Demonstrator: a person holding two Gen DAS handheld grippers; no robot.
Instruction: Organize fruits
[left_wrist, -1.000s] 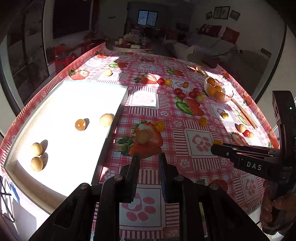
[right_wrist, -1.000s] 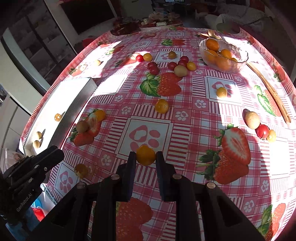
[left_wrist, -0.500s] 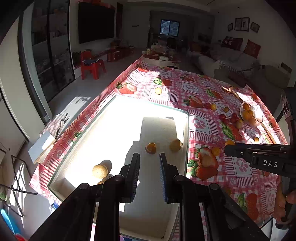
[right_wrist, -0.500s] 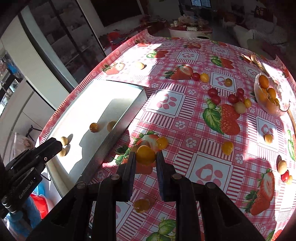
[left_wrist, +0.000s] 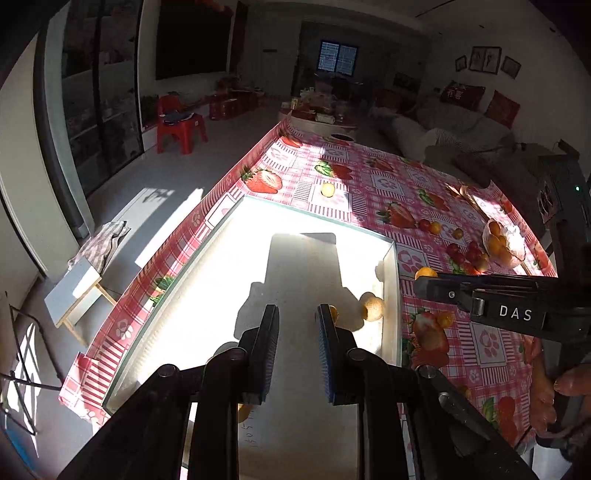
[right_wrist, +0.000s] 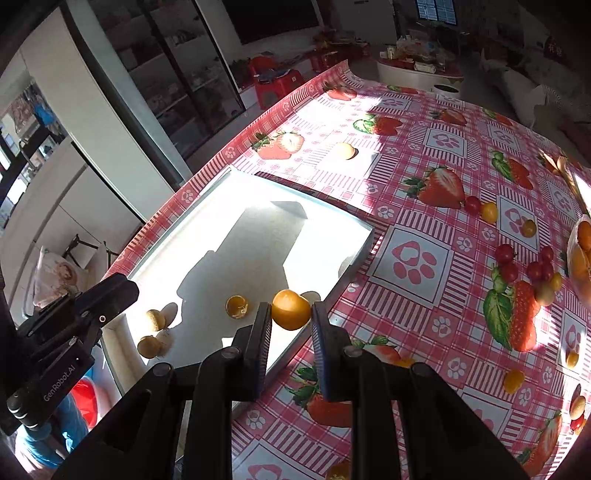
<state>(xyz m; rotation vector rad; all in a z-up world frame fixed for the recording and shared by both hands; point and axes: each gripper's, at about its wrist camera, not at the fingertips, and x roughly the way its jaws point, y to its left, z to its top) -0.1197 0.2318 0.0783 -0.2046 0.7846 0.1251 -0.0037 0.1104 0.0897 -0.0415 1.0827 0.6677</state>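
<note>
My right gripper (right_wrist: 290, 314) is shut on a small round orange fruit (right_wrist: 291, 309) and holds it above the near right wall of the white tray (right_wrist: 354, 266). From the left wrist view that gripper (left_wrist: 424, 284) comes in from the right with the orange fruit (left_wrist: 425, 273) at its tip. My left gripper (left_wrist: 295, 314) hangs over the tray floor (left_wrist: 303, 258), shut, with nothing between its pads. In the tray lie a small orange fruit (right_wrist: 236, 306) and two tan round fruits (right_wrist: 155, 319), (right_wrist: 149, 346). Another tan fruit (left_wrist: 373, 308) rests by the tray's right wall.
On the strawberry-print tablecloth (right_wrist: 421, 258) lie red cherry tomatoes (right_wrist: 504, 254), yellow fruits (right_wrist: 489, 212) and a lone tan fruit (right_wrist: 344, 150). A glass bowl (left_wrist: 502, 243) of oranges stands at the far right. The table's left edge drops to the floor beside the tray.
Both grippers have swung left from the tablecloth to the tray. The right one has carried the orange fruit along to the tray's edge. Neither grip has changed.
</note>
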